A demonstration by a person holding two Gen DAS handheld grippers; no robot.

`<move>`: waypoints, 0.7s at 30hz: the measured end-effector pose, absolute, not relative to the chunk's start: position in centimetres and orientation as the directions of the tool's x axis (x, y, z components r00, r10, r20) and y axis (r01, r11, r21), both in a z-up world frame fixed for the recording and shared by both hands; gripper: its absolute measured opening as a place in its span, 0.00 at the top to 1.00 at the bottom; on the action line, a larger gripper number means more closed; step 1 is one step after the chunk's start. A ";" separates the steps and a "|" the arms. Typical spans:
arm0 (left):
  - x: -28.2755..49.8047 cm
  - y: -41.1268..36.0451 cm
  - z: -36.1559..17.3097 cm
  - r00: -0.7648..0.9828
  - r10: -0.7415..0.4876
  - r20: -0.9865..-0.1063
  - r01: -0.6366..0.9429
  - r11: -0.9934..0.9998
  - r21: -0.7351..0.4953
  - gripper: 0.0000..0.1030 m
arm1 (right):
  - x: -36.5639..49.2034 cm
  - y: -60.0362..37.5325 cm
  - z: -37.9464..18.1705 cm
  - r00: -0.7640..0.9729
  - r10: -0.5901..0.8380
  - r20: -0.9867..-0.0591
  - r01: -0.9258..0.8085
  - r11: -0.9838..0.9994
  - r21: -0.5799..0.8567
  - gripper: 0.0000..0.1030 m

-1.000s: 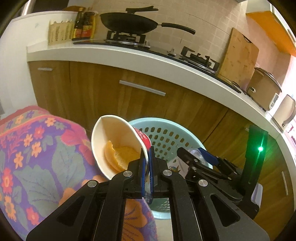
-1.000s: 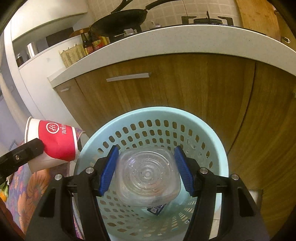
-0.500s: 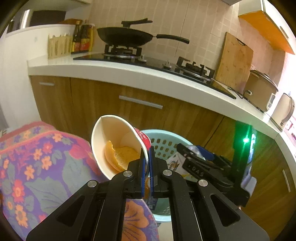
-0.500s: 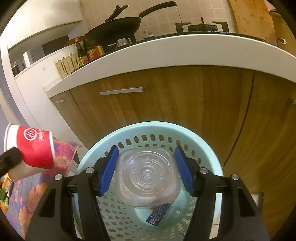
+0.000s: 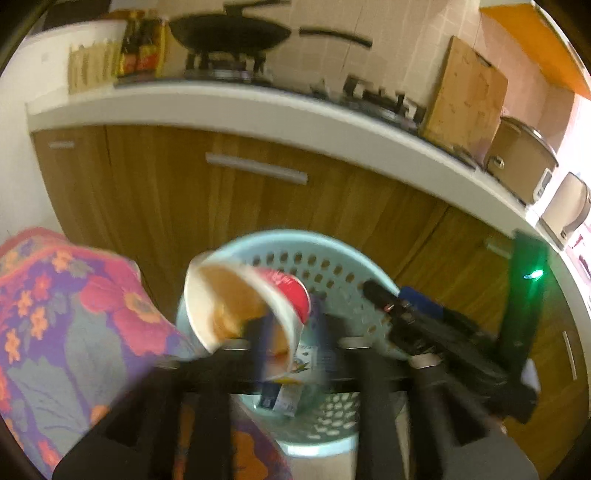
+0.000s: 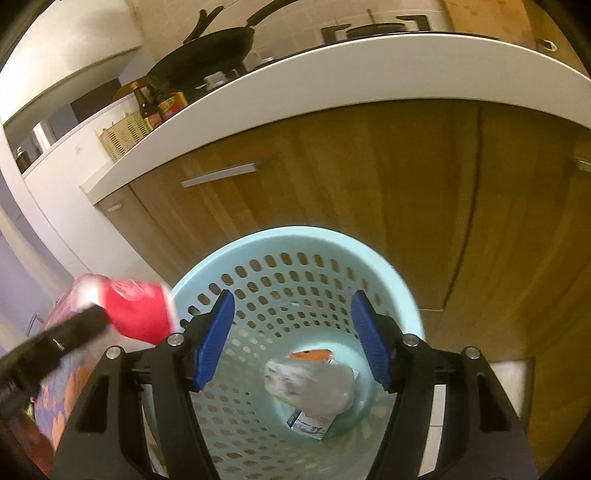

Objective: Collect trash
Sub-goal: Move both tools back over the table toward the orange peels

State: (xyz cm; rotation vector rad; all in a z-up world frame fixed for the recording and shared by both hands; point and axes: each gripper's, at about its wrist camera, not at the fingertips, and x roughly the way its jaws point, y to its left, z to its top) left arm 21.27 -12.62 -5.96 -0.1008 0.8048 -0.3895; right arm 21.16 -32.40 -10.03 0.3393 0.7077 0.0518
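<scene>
A paper cup [image 5: 221, 295], red outside and white inside, holds orange peel [image 5: 225, 321] and tilts over the left rim of the light blue basket [image 5: 288, 238]. My left gripper [image 5: 291, 339] is blurred and its jaws are opening, with the cup's wall in the gap and the pads off it. In the right wrist view the cup [image 6: 136, 314] is at the basket's [image 6: 295, 236] left edge. My right gripper [image 6: 293, 341] stands open above the basket, with nothing between its blue pads [image 6: 218, 339]. The clear plastic container [image 6: 314, 384] lies at the basket's bottom on a small carton [image 6: 310, 424].
A floral cloth [image 5: 74, 325] covers the surface left of the basket. Wooden cabinet doors [image 5: 258, 206] under a white counter [image 5: 221, 103] stand close behind it. A black pan [image 5: 229, 33], a cutting board [image 5: 465, 92] and a rice cooker [image 5: 521, 162] are on the counter.
The clear container has dropped from my right gripper into the basket. My left jaws have parted from the cup's rim, and the cup has shifted right over the basket's edge.
</scene>
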 end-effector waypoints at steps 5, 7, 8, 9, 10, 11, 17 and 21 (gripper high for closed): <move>20.7 -12.1 -6.6 0.605 -0.369 -0.706 0.294 0.927 -0.233 0.55 | 19.7 -33.1 -9.2 0.769 0.171 -0.616 0.067 0.936 0.344 0.40; 19.8 -11.5 -6.1 0.617 -0.364 -0.698 0.295 0.929 -0.223 0.55 | 19.0 -32.7 -8.5 0.774 0.185 -0.606 0.043 0.939 0.341 0.40; 19.4 -11.1 -5.9 0.626 -0.357 -0.693 0.290 0.932 -0.219 0.55 | 18.8 -32.4 -8.2 0.776 0.187 -0.602 0.034 0.941 0.337 0.40; 18.8 -10.7 -5.6 0.636 -0.352 -0.687 0.285 0.934 -0.215 0.55 | 18.3 -31.8 -7.6 0.783 0.192 -0.591 0.015 0.945 0.327 0.40; 18.0 -10.0 -5.1 0.650 -0.344 -0.677 0.277 0.937 -0.211 0.54 | 17.9 -31.2 -7.1 0.789 0.199 -0.582 -0.004 0.948 0.319 0.40; 17.4 -9.5 -4.8 0.660 -0.338 -0.671 0.270 0.940 -0.208 0.53 | 17.3 -30.4 -6.4 0.795 0.209 -0.569 -0.030 0.951 0.307 0.40; 11.3 -3.7 -2.2 0.761 -0.238 -0.603 0.152 0.970 -0.191 0.37 | 14.5 -23.9 -2.6 0.808 0.325 -0.491 -0.232 0.942 0.242 0.40; 6.6 1.0 -0.5 0.828 -0.097 -0.552 0.010 0.987 -0.159 0.33 | 12.9 -18.7 -0.8 0.779 0.431 -0.455 -0.376 0.902 0.211 0.34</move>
